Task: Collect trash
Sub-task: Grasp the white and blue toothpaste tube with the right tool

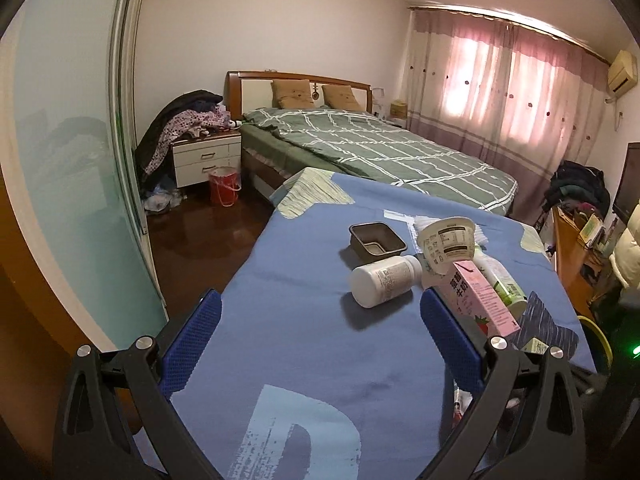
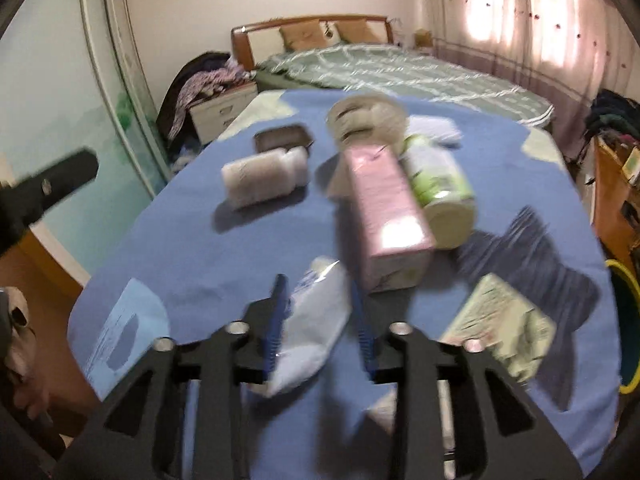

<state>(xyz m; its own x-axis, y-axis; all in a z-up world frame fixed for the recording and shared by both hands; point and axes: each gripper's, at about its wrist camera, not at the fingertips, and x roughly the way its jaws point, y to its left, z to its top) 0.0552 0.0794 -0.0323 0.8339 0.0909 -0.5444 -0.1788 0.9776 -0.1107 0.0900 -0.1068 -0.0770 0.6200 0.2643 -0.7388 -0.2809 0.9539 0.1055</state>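
From the left wrist, the left gripper (image 1: 320, 336) has its blue pads spread wide with nothing between them. It hangs over a table covered with a blue cloth (image 1: 304, 320). On the cloth lies a white plastic pill bottle (image 1: 384, 280) on its side. Just behind it sits a small dark square tray (image 1: 377, 241). To the right, a pink milk carton (image 1: 480, 300) leans against a tipped white paper cup (image 1: 446, 244) and a green and white bottle (image 1: 502, 284). A green checked bed (image 1: 380, 148) and a red bucket (image 1: 224, 190) are farther back.

From the right wrist, the picture is blurry. The right gripper (image 2: 320, 316) is partly open, and a soft white plastic packet (image 2: 312, 328) sits between its blue pads. I cannot tell if the pads press on it. The pink carton stands just past the packet. A pale green flat box (image 2: 502, 328) lies to the right on the cloth.
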